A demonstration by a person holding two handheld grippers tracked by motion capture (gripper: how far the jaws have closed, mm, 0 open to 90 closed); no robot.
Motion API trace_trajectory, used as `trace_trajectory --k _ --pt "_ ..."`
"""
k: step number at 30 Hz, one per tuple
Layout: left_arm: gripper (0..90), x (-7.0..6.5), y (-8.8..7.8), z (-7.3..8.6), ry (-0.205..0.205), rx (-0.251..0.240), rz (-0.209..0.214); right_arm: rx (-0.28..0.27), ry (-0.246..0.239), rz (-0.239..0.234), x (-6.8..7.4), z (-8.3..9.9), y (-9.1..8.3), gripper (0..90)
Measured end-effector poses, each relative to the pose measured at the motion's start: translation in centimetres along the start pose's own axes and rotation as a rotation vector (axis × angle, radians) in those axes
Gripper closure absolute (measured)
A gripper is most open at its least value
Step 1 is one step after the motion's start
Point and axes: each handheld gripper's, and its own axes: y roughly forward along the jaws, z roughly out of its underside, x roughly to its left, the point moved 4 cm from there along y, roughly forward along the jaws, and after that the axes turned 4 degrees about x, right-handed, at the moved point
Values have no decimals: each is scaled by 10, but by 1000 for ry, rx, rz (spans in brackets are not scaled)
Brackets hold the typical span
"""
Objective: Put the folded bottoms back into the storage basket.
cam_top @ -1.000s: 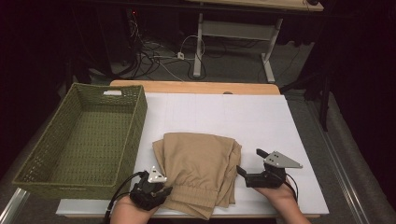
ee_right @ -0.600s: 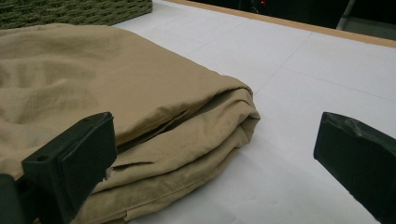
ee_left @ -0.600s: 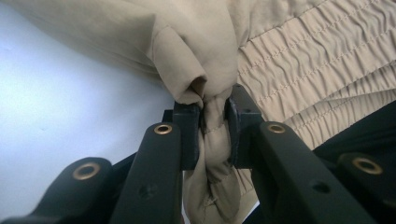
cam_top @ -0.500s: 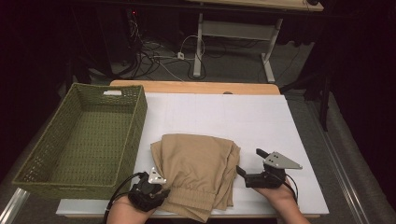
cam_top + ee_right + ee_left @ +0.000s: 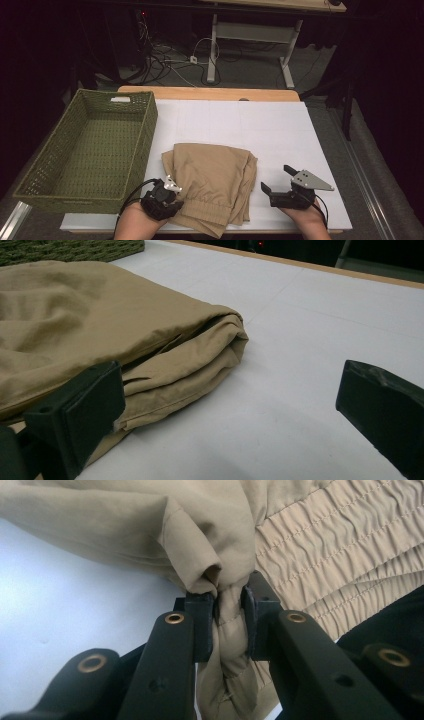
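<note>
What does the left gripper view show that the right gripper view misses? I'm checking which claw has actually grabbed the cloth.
Left gripper view: the left claw shut on a pinched bunch of the tan garment, beside its gathered elastic waistband.

Right gripper view: the right claw open, jaws wide apart with nothing between, next to the garment's folded edge; a strip of the green basket.

Both: the tan garment on the white table surface.

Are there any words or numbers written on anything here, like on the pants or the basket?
No readable text anywhere. The green basket has a small white tag on its far rim, too small to read. The tan pants, white table cover and both grippers show no writing.
</note>
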Motion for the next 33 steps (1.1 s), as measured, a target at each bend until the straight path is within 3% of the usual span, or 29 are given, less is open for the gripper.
trace_trajectory --k 8,14,16,17,21,22,24,25,27,33 --pt "755 -1 1 2 -5 -13 -7 -5 2 -23 6 -6 7 22" --pt "756 -3 1 1 -39 -2 -23 -4 9 -30 7 -25 17 110" --pt "757 -4 0 1 -80 7 -10 17 27 -44 4 -36 29 169" --pt "757 -4 0 1 -80 7 -10 17 27 -44 4 -36 29 169" --pt "757 -6 -1 0 -92 43 -19 65 37 -59 0 -45 58 249" --pt "757 -7 -1 -1 -92 60 -27 110 36 -55 -1 -46 74 267" --pt "757 -7 -1 -3 -89 81 -36 141 39 -63 -2 -46 87 293" --pt "756 -7 -1 -3 -89 81 -36 141 39 -63 -2 -46 87 293" --pt "756 -8 -1 -5 -90 101 -37 190 34 -61 -3 -44 97 303" --pt "752 -8 -1 -6 -99 119 -37 233 56 -81 -5 -41 101 361"
